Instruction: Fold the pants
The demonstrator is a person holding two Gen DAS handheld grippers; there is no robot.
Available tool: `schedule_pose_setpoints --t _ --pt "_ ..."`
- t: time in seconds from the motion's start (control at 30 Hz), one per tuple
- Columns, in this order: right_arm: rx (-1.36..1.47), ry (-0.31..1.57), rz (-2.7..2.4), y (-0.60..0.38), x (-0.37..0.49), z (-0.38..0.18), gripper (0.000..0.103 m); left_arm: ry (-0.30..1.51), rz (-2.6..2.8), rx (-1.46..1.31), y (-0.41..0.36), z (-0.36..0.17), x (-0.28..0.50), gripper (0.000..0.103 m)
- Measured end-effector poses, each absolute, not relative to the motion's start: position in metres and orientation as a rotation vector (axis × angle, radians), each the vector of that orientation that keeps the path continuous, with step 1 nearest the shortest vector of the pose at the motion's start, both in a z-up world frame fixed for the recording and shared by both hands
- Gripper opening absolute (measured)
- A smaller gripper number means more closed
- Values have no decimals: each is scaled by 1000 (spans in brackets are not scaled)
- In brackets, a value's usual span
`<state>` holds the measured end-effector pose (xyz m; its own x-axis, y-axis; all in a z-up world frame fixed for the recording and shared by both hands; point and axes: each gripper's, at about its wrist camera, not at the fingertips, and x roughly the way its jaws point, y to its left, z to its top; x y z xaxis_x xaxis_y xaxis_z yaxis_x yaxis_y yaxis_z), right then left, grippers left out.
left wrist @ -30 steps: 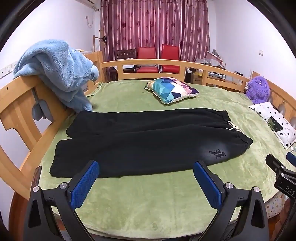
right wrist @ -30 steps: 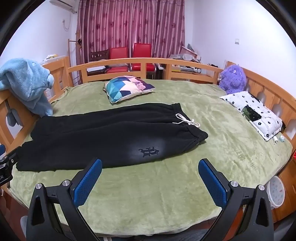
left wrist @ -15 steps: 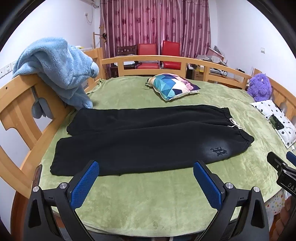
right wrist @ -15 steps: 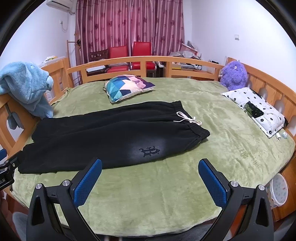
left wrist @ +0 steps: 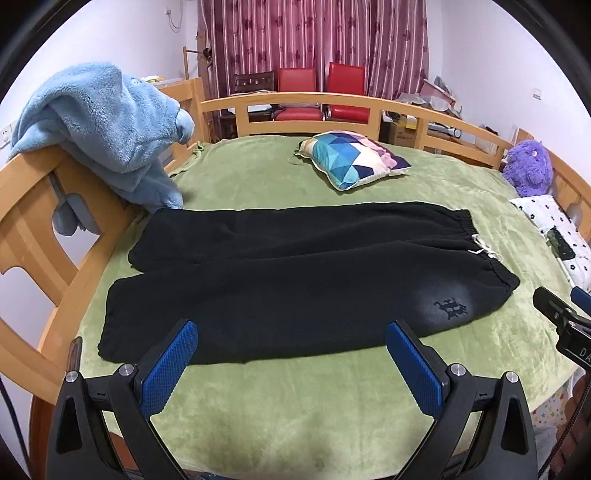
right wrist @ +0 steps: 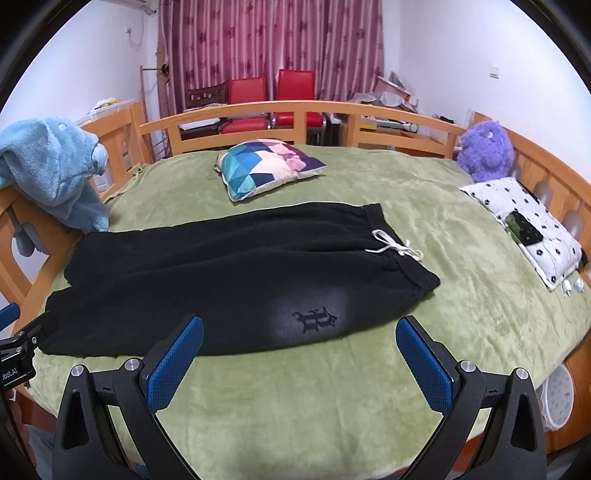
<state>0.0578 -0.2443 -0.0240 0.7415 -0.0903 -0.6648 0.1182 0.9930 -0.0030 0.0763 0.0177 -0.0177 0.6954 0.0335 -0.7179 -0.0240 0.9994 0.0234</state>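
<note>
Both hand-held grippers, left [left wrist: 291,354] and right [right wrist: 299,352], hover spread wide and empty; pants [left wrist: 295,273] lie flat on the bed [left wrist: 332,417] just ahead, long axis crosswise; cuffs nearer left, waistband nearer right.

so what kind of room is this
Most likely a bedroom: a wooden-railed bed under a green blanket, a patterned pillow and a purple plush toy, with curtains behind.

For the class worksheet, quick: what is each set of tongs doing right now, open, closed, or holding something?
Left tongs: open, holding nothing, above the near edge of the black pants.
Right tongs: open, holding nothing.
</note>
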Motion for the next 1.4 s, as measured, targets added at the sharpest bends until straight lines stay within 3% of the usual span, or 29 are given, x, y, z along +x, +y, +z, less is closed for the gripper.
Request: schedule_pose_setpoints --t 0.27,1.4 --pt "57 818 -122 -240 82 -46 102 859 3 13 15 -26 86 103" --pt "48 845 -114 -222 87 -71 102 874 30 -3 18 -46 80 103"
